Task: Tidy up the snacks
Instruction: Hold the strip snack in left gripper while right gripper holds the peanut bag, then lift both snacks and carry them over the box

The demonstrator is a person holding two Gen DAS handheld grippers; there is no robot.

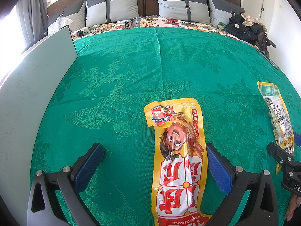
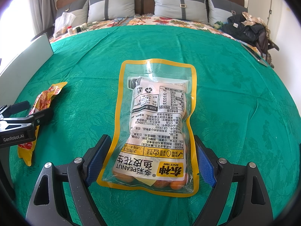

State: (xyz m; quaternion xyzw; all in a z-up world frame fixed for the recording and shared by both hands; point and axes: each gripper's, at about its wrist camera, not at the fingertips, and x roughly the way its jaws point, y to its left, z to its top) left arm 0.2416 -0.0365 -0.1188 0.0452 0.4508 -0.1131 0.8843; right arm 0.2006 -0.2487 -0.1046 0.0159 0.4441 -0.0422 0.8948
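A long yellow-and-red snack packet (image 1: 176, 150) with a cartoon face lies flat on the green bedspread (image 1: 122, 75). My left gripper (image 1: 154, 148) straddles it, open wide; the packet sits close against the right pad and far from the left one. A clear, yellow-bordered peanut bag (image 2: 156, 120) lies flat between the fingers of my right gripper (image 2: 151, 139), whose pads stand along the bag's two edges without squeezing it. Each gripper also shows at the side of the other view: right gripper (image 1: 285, 144), left gripper (image 2: 35, 109), peanut bag (image 1: 278, 113), snack packet (image 2: 45, 101).
A white board (image 1: 37, 94) stands along the bed's left edge. Grey pillows (image 2: 178, 3) line the headboard. Dark clothes (image 2: 244, 28) are heaped at the far right, a plastic bag (image 2: 64, 22) and a power strip at the far left. A hand (image 1: 293, 207) shows bottom right.
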